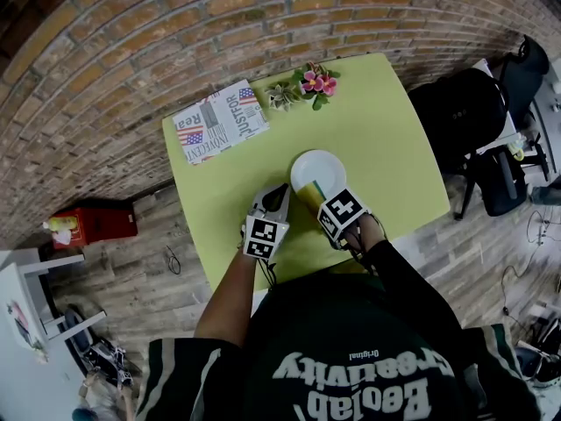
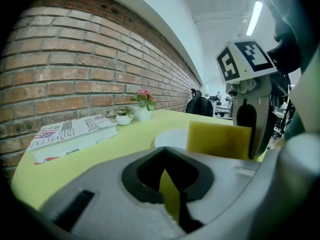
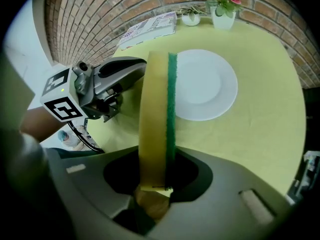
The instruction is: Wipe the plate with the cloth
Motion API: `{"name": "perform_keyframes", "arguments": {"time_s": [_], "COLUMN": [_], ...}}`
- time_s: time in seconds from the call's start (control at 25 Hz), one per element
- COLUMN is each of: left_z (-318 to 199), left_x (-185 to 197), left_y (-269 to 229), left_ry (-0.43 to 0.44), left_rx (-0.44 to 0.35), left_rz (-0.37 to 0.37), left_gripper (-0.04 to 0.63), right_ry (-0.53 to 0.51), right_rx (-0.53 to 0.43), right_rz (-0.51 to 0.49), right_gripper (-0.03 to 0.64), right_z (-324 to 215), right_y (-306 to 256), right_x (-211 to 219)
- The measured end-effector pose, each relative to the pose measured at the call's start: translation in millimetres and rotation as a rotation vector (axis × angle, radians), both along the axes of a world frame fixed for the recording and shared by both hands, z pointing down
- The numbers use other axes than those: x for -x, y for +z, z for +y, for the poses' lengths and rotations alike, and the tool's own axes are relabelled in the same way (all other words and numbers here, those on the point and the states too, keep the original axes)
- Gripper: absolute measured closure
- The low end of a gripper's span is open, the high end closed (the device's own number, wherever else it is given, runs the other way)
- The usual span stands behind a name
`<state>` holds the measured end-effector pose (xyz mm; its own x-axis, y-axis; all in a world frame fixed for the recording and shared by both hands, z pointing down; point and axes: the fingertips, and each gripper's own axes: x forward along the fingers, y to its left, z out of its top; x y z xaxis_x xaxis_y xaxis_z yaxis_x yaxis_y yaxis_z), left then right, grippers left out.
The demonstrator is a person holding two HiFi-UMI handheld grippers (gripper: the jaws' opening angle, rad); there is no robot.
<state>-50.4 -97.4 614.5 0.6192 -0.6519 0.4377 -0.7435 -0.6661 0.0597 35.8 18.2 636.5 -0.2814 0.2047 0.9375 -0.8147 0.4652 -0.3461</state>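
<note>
A white plate [image 1: 319, 167] lies on the green table [image 1: 386, 139], empty and flat. My right gripper [image 1: 323, 202] is shut on a yellow sponge with a green scouring face [image 3: 157, 109], held upright on edge just short of the plate's near rim [image 3: 205, 84]. My left gripper [image 1: 279, 193] hovers beside it on the left with its jaws together and nothing between them. In the left gripper view the sponge [image 2: 220, 139] stands in front of the plate [image 2: 170, 138]. The right gripper view shows the left gripper [image 3: 135, 66] close to the sponge's yellow side.
A folded newspaper [image 1: 219, 121] lies at the table's far left. Small potted plants with pink flowers [image 1: 308, 86] stand at the far edge by the brick wall. A black chair with bags [image 1: 460, 112] is on the right, a red box [image 1: 92, 222] on the floor at left.
</note>
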Motion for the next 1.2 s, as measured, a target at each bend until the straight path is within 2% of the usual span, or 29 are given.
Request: {"name": "perform_keyframes", "arguments": {"time_s": [0.56, 1.2], "left_z": [0.2, 0.3], "left_x": [0.8, -0.5], "left_y": [0.0, 0.2], "left_ry": [-0.003, 0.007], "left_rx": [-0.002, -0.004], "left_rz": [0.000, -0.007], "left_gripper": [0.594, 0.594], "right_ry": [0.068, 0.192], "right_rx": [-0.014, -0.046], "right_rz": [0.028, 0.057], "right_gripper": [0.480, 0.482], "right_z": [-1.4, -8.7], "right_y": [2.4, 4.2], "right_x": [-24.8, -63.0]}}
